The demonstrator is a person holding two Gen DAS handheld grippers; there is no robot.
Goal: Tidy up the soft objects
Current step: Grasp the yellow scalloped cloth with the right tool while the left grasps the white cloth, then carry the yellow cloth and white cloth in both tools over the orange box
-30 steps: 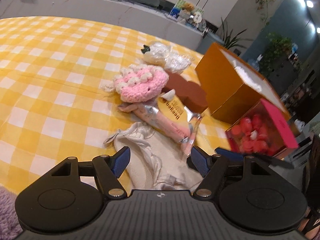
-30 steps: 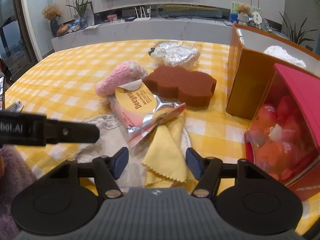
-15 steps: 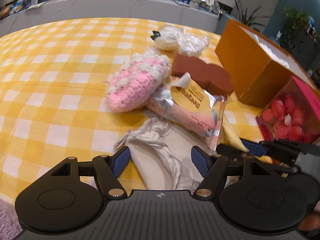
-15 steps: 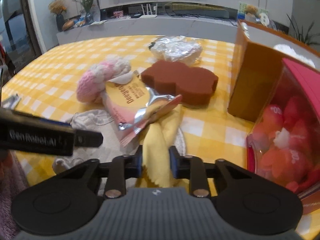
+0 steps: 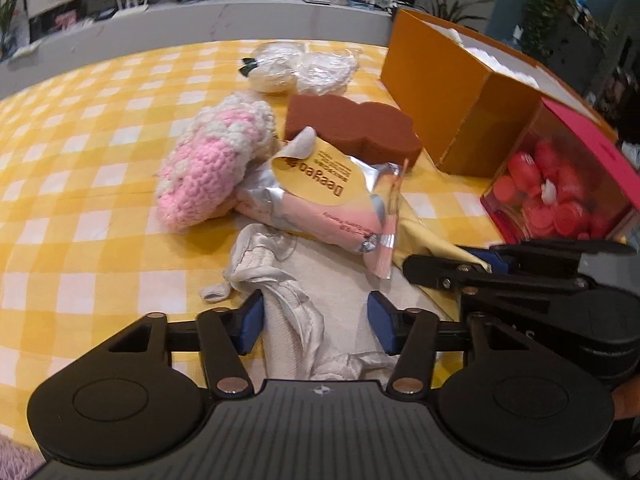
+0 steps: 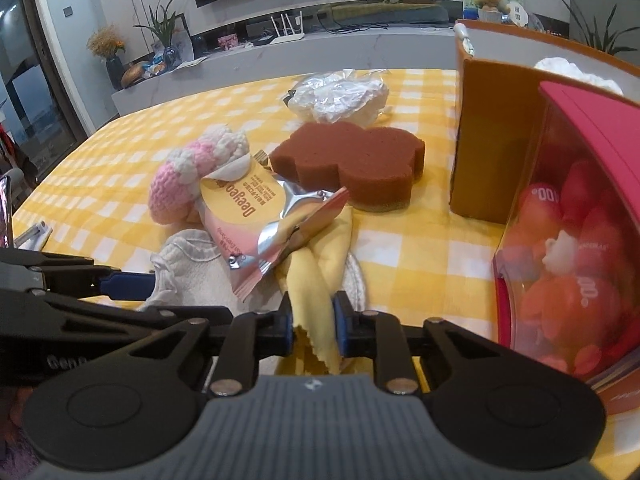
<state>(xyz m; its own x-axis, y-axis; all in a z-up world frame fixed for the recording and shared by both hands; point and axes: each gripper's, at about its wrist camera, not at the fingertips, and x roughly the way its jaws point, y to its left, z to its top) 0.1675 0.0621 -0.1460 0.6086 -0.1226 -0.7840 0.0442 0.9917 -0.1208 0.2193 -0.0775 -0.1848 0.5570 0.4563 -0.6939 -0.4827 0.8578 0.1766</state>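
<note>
Apparently right gripper (image 6: 313,330) on yellow cloth (image 6: 316,280)

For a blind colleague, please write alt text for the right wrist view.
The right gripper is shut on a yellow cloth that runs under a foil snack packet on a yellow checked tablecloth. Behind lie a pink crocheted toy and a brown sponge; an orange box stands right.

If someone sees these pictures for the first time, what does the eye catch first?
Probably the pink knitted toy on the yellow checked tablecloth, beside a brown sponge. On the right stands a tall orange box, with a box of red balls nearer. In front, the right gripper pinches a yellow cloth.
</note>
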